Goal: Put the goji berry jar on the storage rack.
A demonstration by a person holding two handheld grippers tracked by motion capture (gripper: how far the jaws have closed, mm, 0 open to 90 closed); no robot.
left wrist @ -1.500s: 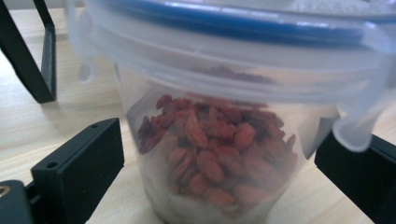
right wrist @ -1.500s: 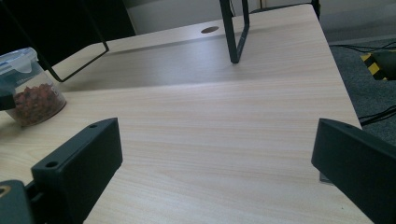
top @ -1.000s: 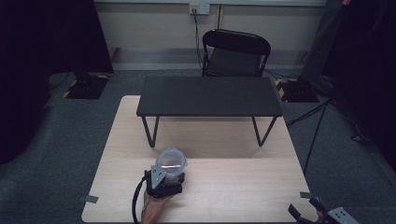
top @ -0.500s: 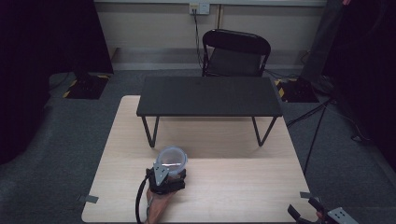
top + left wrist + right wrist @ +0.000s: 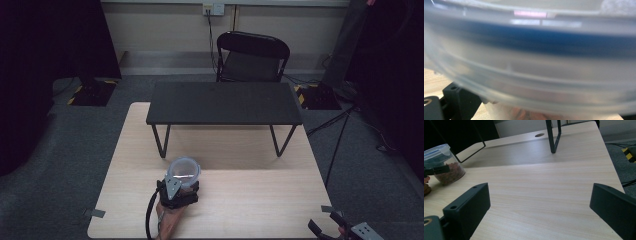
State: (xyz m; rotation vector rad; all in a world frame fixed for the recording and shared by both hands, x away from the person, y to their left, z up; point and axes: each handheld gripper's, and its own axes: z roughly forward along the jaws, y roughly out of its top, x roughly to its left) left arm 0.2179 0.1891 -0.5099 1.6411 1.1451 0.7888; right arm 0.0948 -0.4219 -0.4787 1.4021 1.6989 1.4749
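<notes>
One clear round plastic tub with a blue-edged lid (image 5: 184,170) sits in my left claw (image 5: 179,186), gripped at its side, near the front left of the pale wooden table (image 5: 260,200). I judge this the carrying step: next I must choose a spot and set it down level, without tipping. Its lid is on, and reddish-brown pieces fill the bottom. My right claw (image 5: 539,202) hangs open and empty off the table's front right corner, well apart.
</notes>
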